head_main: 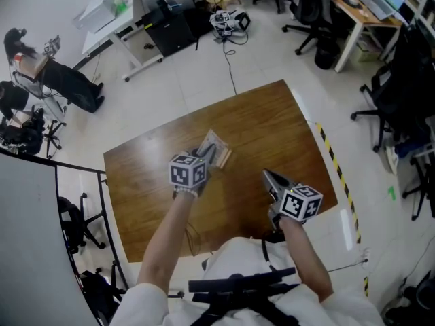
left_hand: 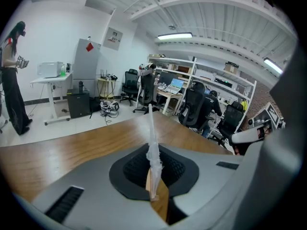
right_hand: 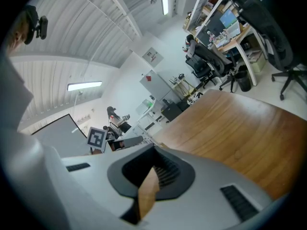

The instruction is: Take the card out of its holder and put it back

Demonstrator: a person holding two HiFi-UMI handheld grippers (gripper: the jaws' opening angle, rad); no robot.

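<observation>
The card holder (head_main: pixel 215 146), a clear floppy sleeve, is up in the air over the middle of the table (head_main: pixel 272 121), clenched at one edge by the left gripper (head_main: pixel 206 156). From that gripper's own view the sleeve stands edge-on, pinched flat between the pads and rising past them. The right gripper (head_main: pixel 267 176) hangs over the near side of the table, its jaws drawn together to a point with nothing in them; only a sliver of wood shows through the slit behind the pads.

I judge the step in hand to be the pull-out, not yet begun. To do it well, the right gripper should open and come across the table to the sleeve's mouth, then bite only on the bare edge of the card, not on card and plastic together. The pull should run flat along the sleeve, so the thin plastic does not buckle. The left gripper's hold matters too. If its pads press the card through the sleeve, the card will drag the holder with it, so a grip on the plastic margin is safer.

The holder is the only container here. The card (head_main: pixel 225 159) seems to sit inside it, showing as a pale tan strip along one edge, though I cannot tell how deep.
</observation>
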